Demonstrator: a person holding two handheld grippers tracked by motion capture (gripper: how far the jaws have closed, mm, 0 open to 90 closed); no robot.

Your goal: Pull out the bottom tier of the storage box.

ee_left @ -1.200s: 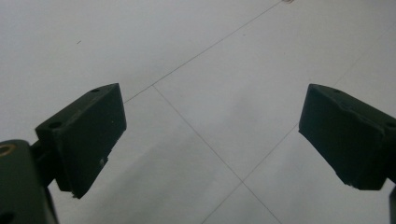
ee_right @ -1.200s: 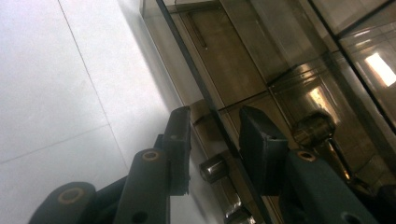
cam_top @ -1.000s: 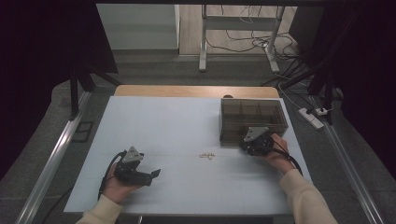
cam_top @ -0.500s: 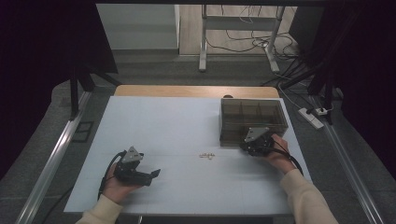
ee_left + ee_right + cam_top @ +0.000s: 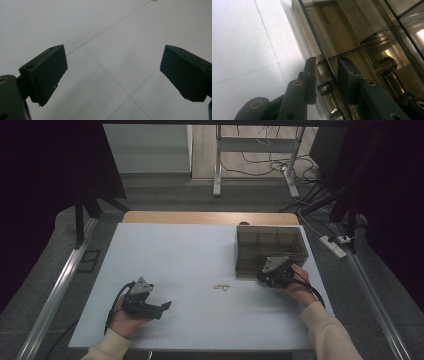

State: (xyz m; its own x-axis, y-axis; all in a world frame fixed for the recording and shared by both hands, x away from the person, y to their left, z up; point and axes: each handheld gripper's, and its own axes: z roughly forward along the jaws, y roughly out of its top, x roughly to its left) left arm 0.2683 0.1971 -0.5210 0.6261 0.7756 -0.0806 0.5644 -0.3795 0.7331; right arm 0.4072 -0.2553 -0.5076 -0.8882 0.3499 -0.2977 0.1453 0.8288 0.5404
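A smoky see-through box (image 5: 270, 244) with several compartments stands at the table's right; its near wall (image 5: 322, 47) runs up the right gripper view. My right gripper (image 5: 264, 275) sits at the box's near edge. Its jaws (image 5: 327, 68) straddle that wall, one outside and one inside, and have just been closing; a thin gap still shows on each side. A small metal fitting (image 5: 324, 88) sits on the wall low between them. My left gripper (image 5: 165, 308) rests near the front left, open wide (image 5: 113, 72) over bare white table, holding nothing.
A few small pale pieces (image 5: 221, 286) lie mid-table between the two hands. The white table top (image 5: 175, 255) has a wooden strip (image 5: 210, 218) along its far edge. Metal rails run down both sides, and a power strip (image 5: 334, 245) lies on the floor at the right.
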